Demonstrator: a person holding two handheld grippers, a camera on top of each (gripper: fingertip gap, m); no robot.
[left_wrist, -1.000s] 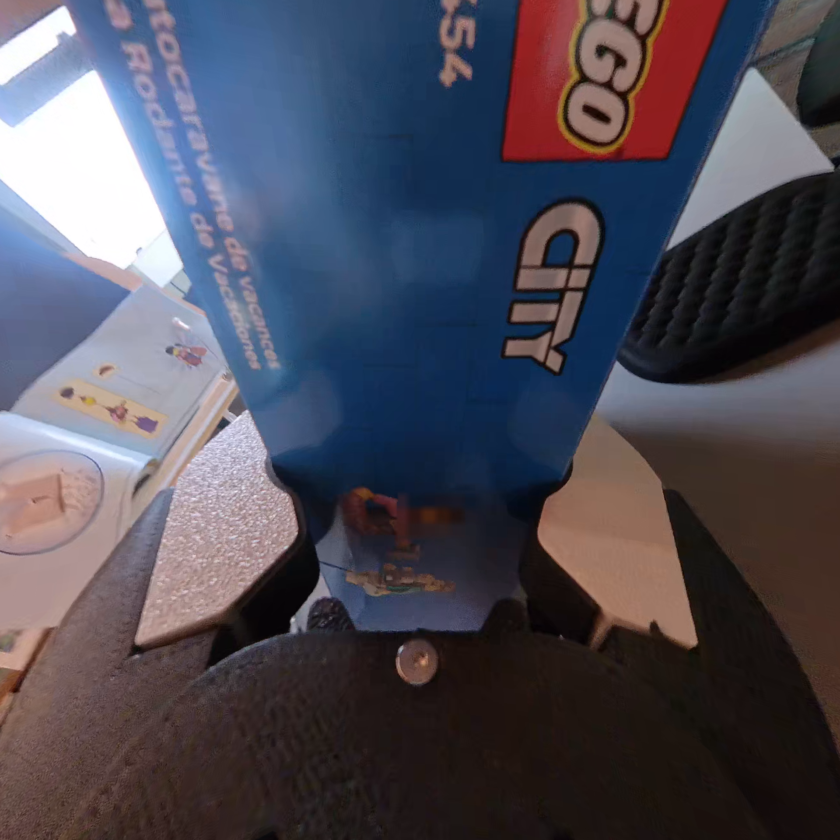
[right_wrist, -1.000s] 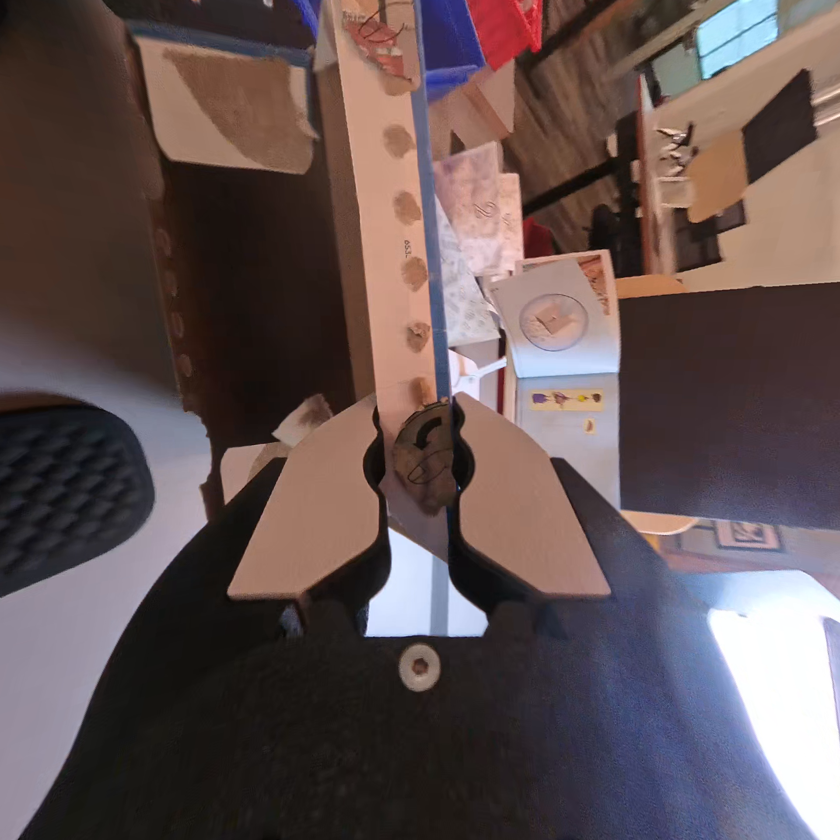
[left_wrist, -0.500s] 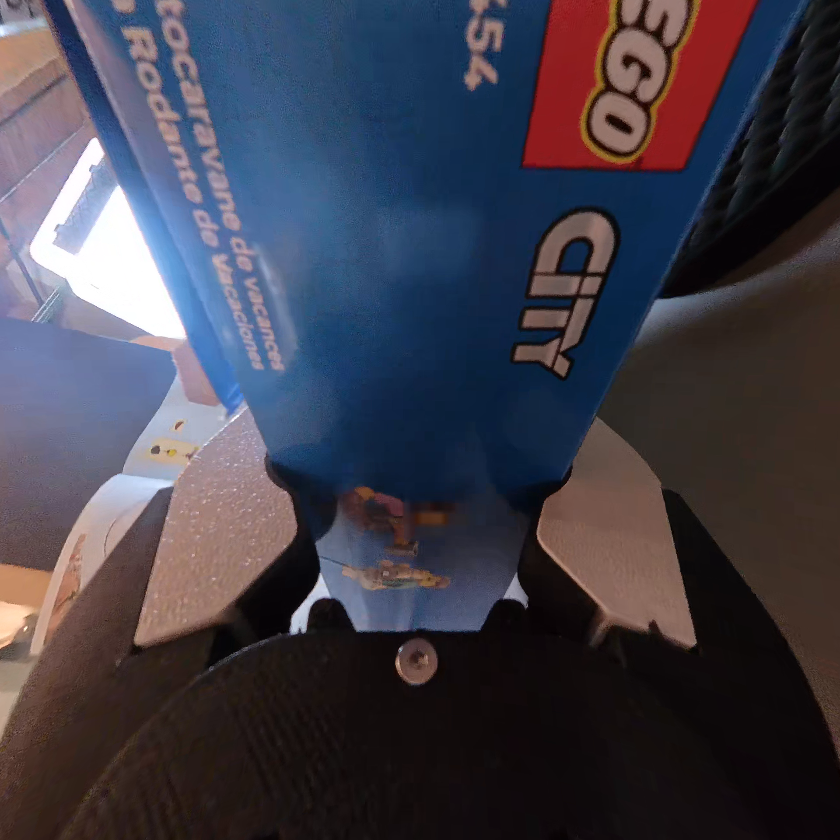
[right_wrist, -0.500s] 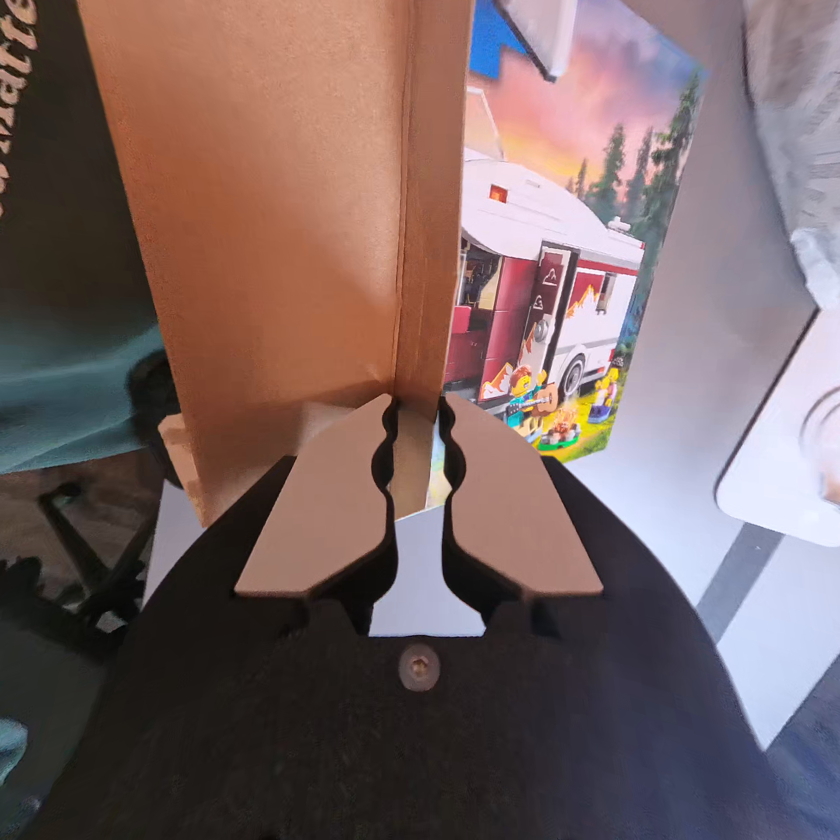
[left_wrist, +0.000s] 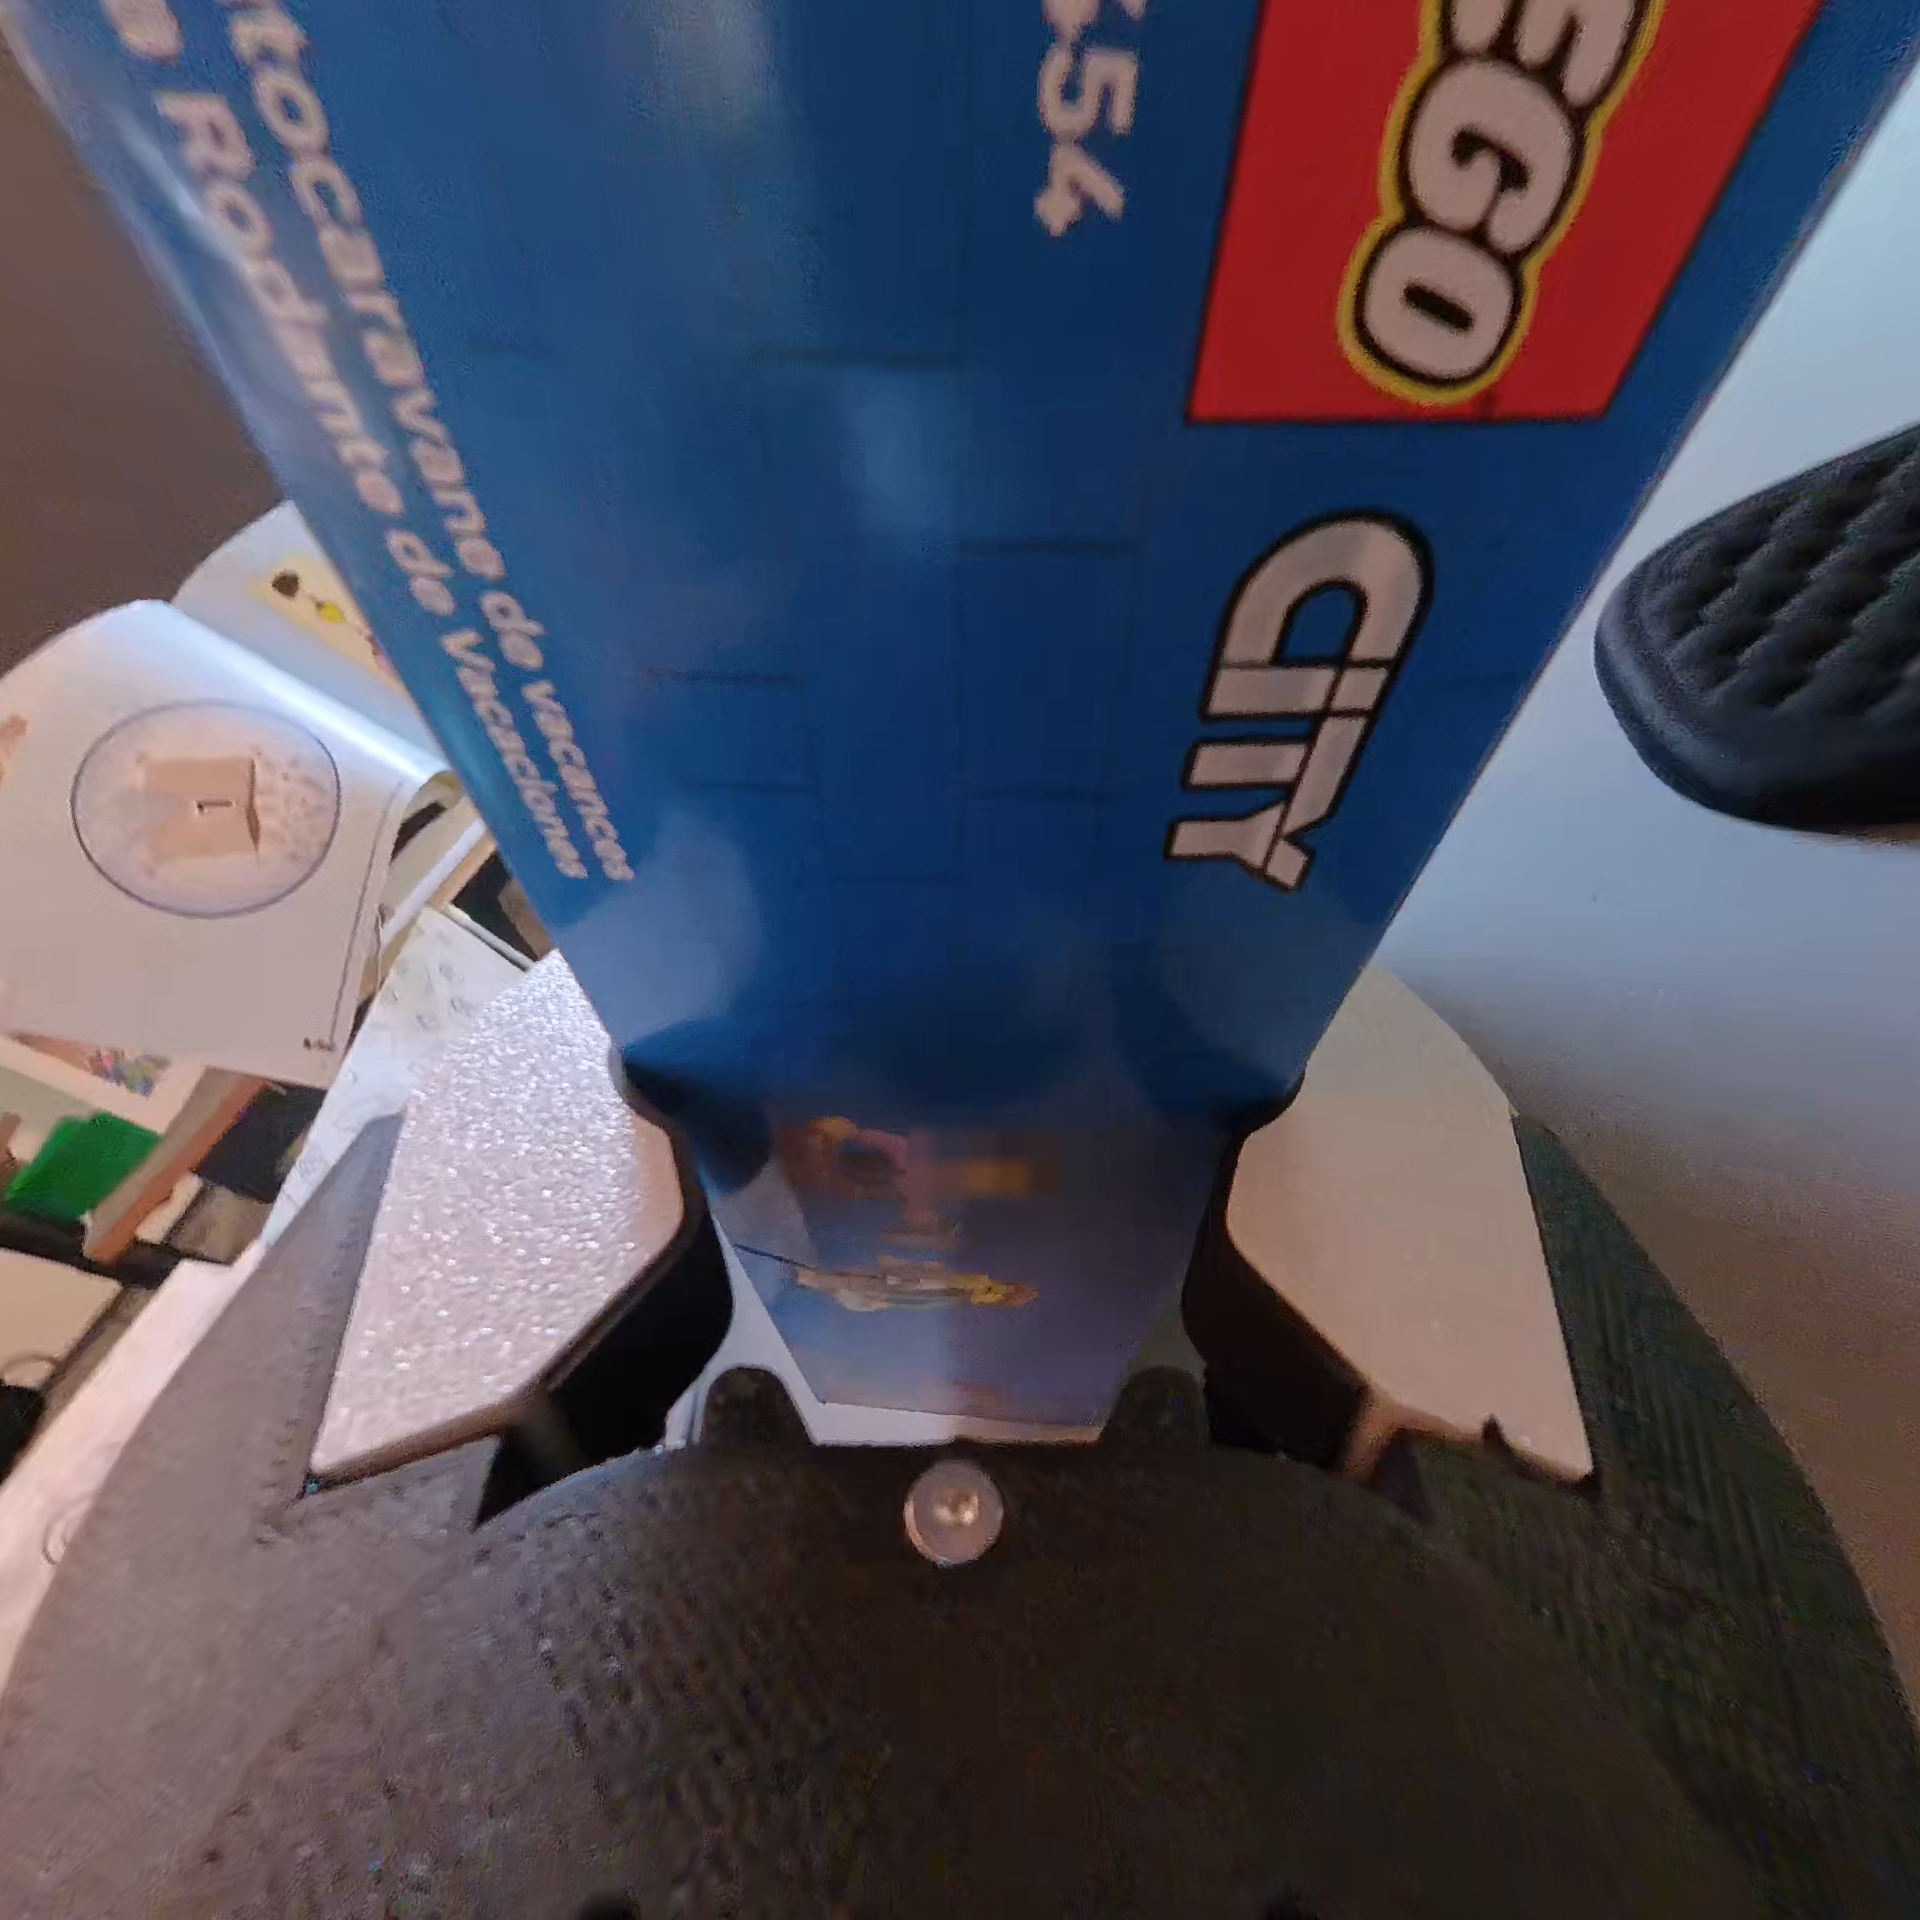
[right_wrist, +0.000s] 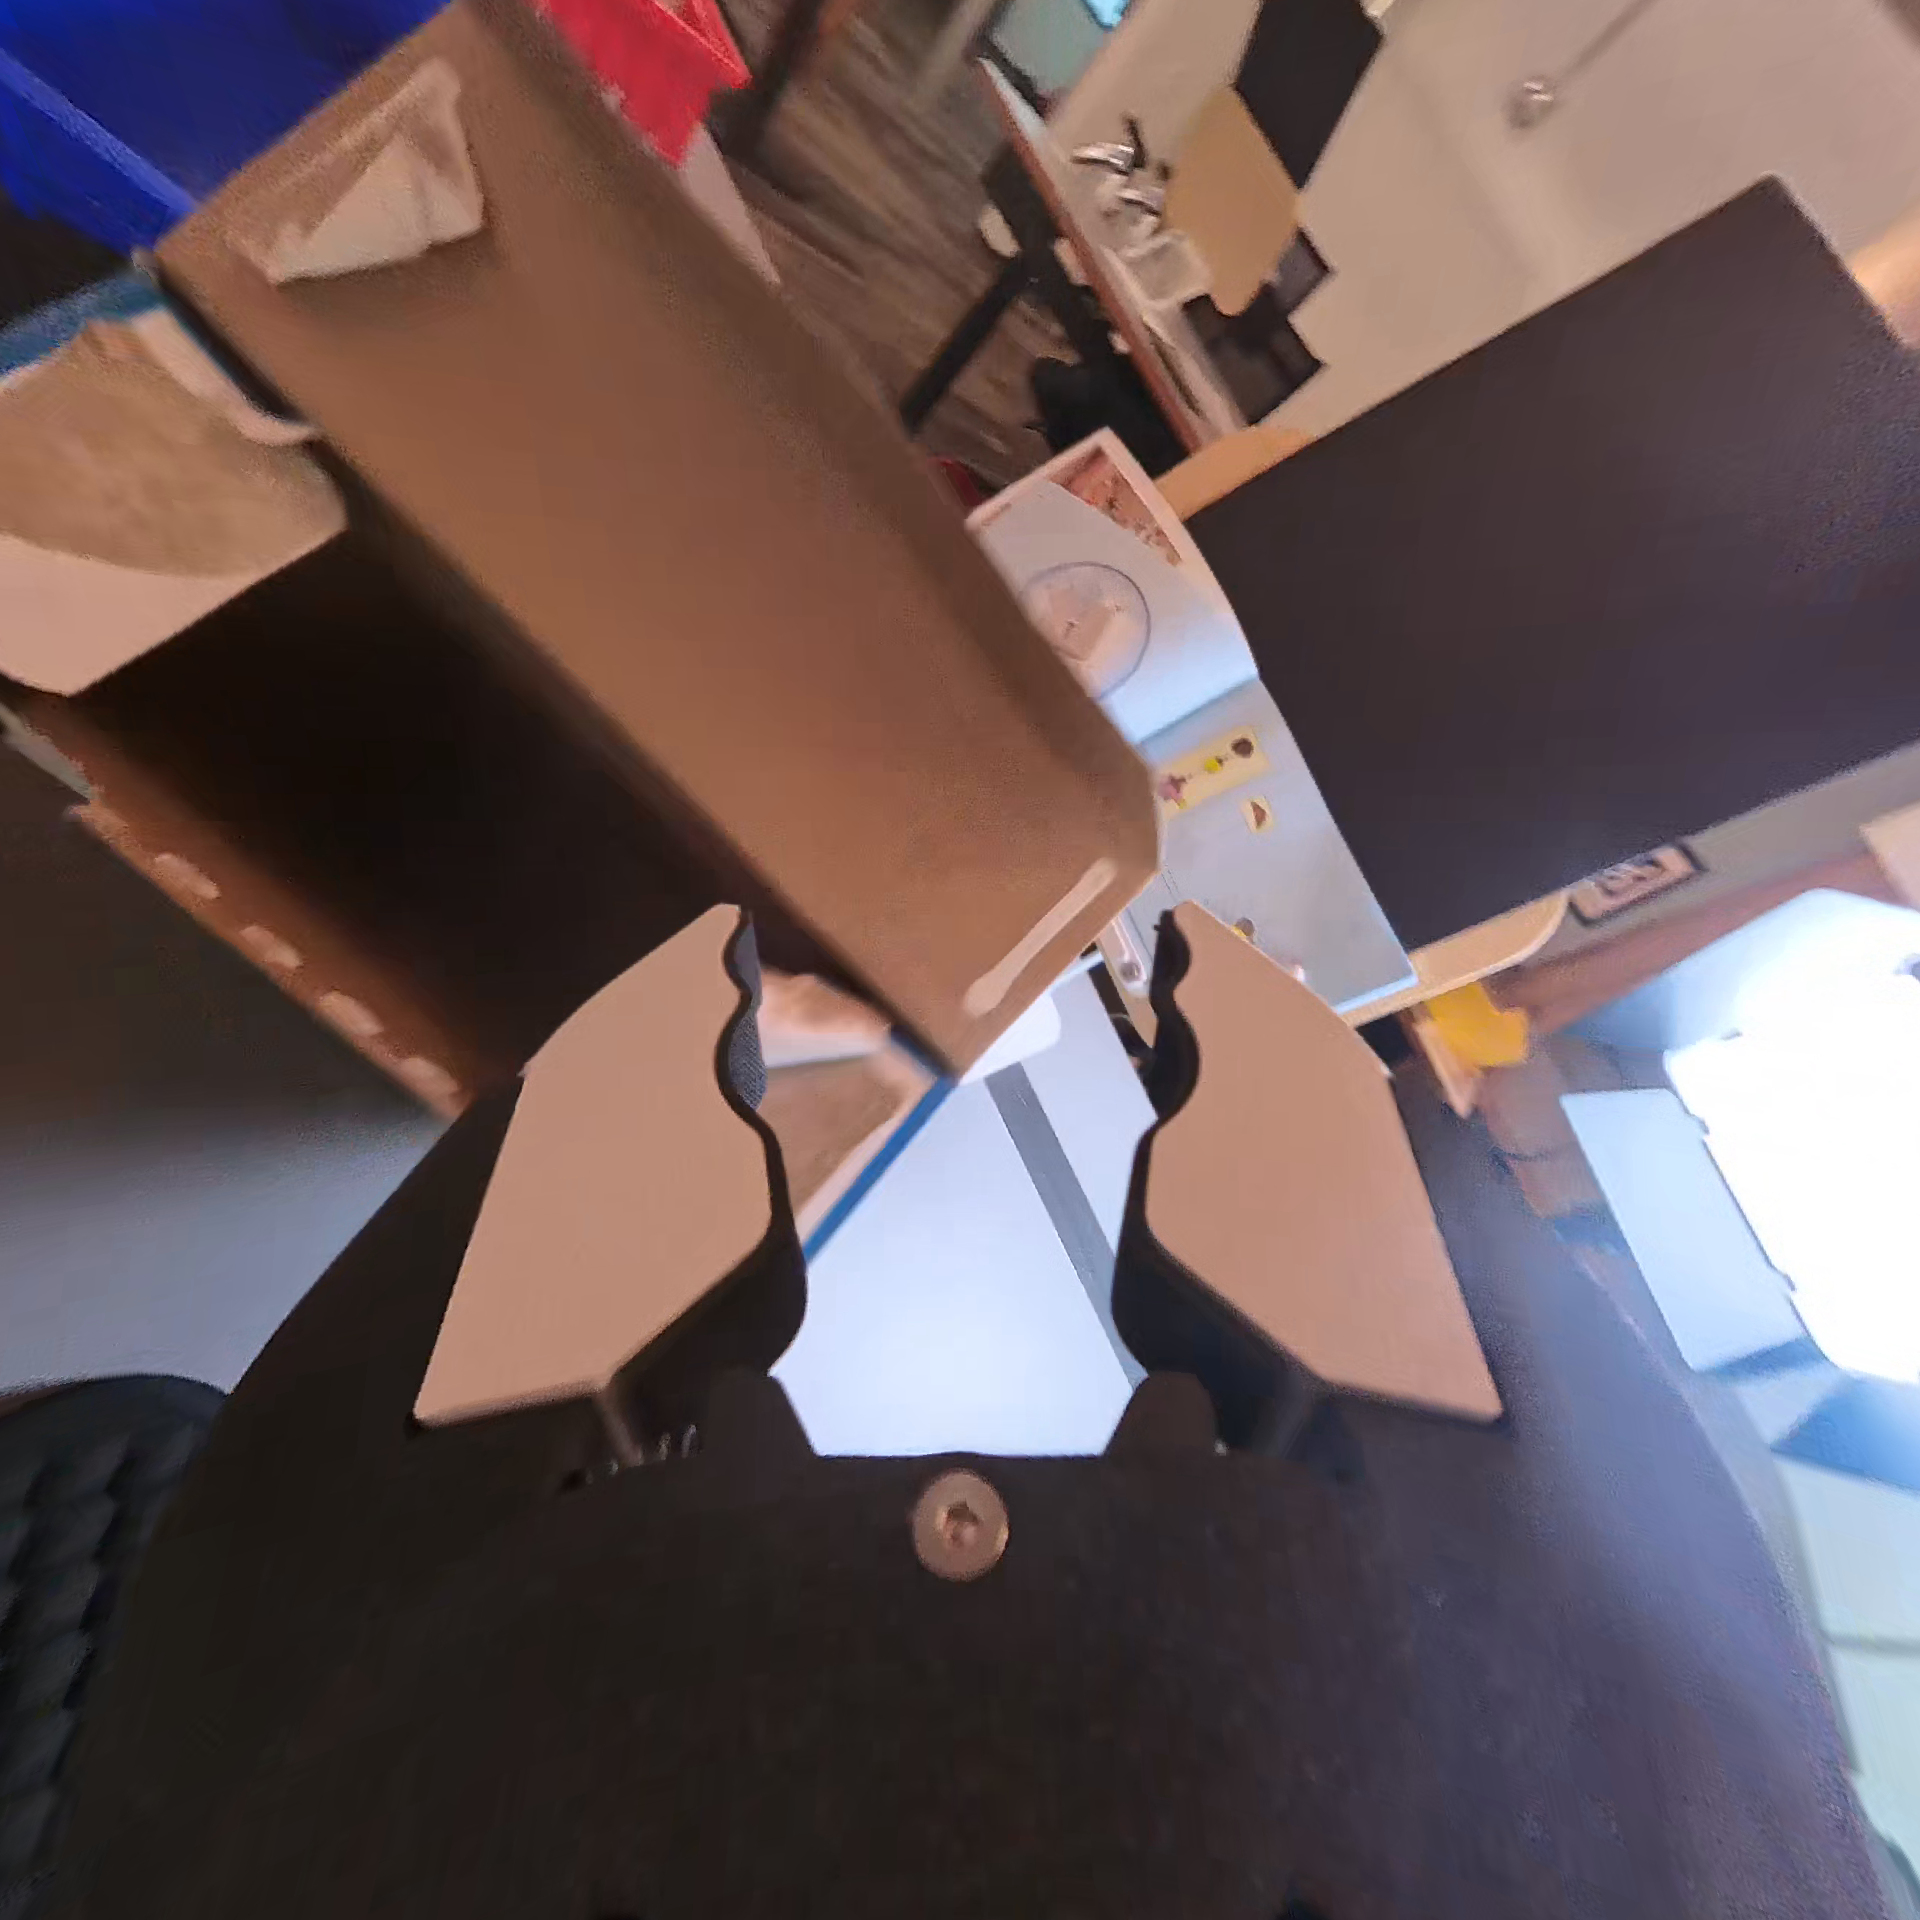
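Left wrist view, claw (left_wrist: 956, 1081) clamping blue box (left_wrist: 831, 520)

My left tool (left_wrist: 956, 1081) has the box (left_wrist: 883, 520) wedged between its fingers, booklet (left_wrist: 197, 821) off left. The box's open flap (right_wrist: 665, 540) hangs just ahead of my right tool (right_wrist: 956, 997), tabletop (right_wrist: 935, 1299) underneath.

Two close tool-mounted views, box (left_wrist: 883, 520) shared
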